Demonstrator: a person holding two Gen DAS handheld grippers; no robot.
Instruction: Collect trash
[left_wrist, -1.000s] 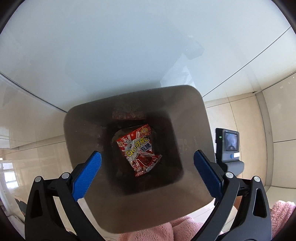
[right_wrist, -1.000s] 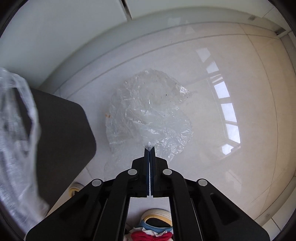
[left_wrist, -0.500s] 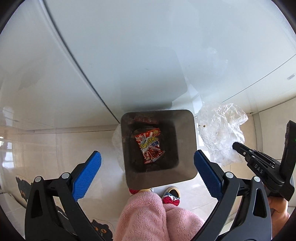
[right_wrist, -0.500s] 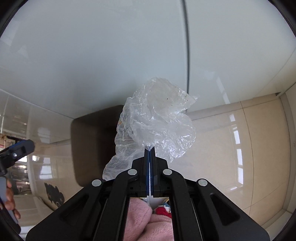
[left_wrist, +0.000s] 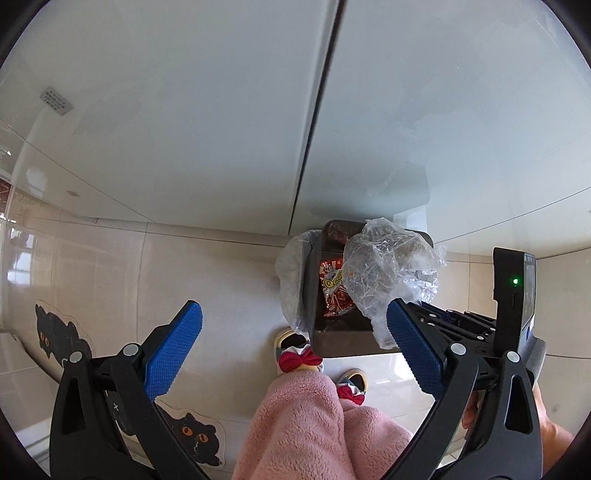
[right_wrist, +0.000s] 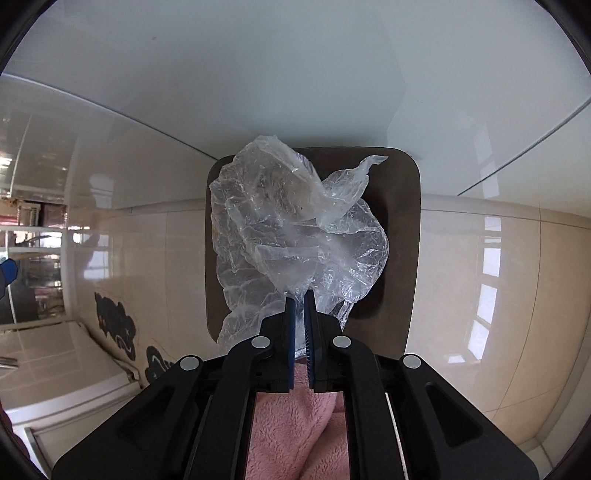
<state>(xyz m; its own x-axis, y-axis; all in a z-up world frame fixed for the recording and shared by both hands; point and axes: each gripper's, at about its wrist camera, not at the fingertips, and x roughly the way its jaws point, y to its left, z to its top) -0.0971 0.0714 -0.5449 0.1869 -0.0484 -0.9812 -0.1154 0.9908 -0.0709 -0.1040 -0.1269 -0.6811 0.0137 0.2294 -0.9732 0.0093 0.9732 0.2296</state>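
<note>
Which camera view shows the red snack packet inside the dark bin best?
The left wrist view: the red snack packet lies visible inside the dark square bin. In the right wrist view the crumpled clear plastic bag covers the bin's opening, hiding the packet.

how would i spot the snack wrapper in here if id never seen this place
Find the dark square bin standing on the beige tiled floor against the pale wall. Look down inside it, under the crumpled clear plastic bag hanging over its mouth. The snack wrapper is the only red thing in the bin, with yellow lettering.
</note>
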